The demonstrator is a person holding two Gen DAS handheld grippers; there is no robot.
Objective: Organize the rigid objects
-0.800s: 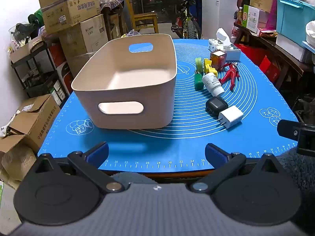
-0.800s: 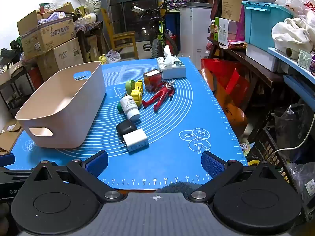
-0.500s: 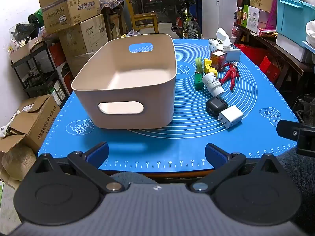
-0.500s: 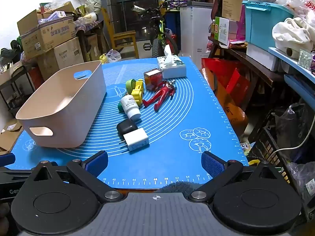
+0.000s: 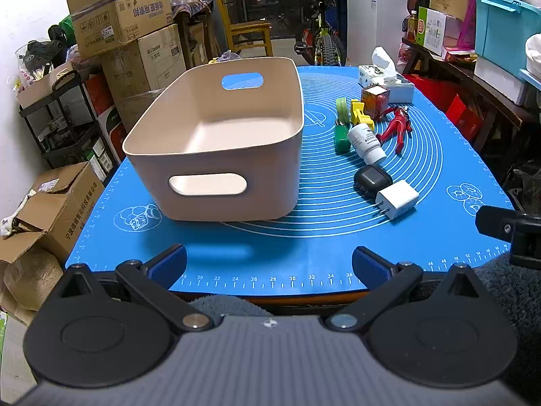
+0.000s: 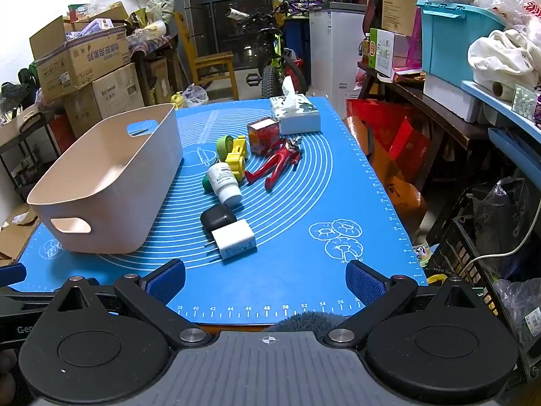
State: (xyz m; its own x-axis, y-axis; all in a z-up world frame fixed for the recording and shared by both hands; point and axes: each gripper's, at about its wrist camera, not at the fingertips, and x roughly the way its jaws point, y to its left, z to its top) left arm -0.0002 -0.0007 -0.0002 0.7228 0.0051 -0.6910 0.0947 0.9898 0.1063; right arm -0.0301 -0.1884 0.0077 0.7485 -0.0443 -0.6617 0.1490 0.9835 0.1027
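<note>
From the left wrist, the left gripper (image 5: 269, 264) hangs at the near edge of the blue mat (image 5: 304, 247), fingers spread wide and holding nothing. A beige bin (image 5: 216, 142) with cut-out handles sits straight ahead on the mat. To its right runs a line of small items: a white charger (image 5: 399, 199) touching a black case (image 5: 372, 177), then a white bottle (image 5: 367, 142), a green cap (image 5: 341, 134), a yellow toy (image 5: 361, 115), a red figure (image 5: 395, 128), a small red box (image 5: 375, 99) and a tissue box (image 5: 389, 79) at the far end. Stacked cardboard boxes (image 5: 125, 17) crowd the left side; their printing is mirrored and unreadable. Ruler numbers from 18 to 36 run along the mat's near edge. From the right wrist, the right gripper (image 6: 265, 279) likewise hovers at the mat's near edge, fingers parted and holding nothing, with the charger (image 6: 234, 239) nearest and nothing between. The bin (image 6: 111, 182) lies to the left, the figure (image 6: 279, 164) and tissue box (image 6: 295, 113) beyond. A bicycle (image 6: 275, 64) and wooden chair (image 6: 209, 64) stand behind the table. Edge numbers here read 38 to 56.
</note>
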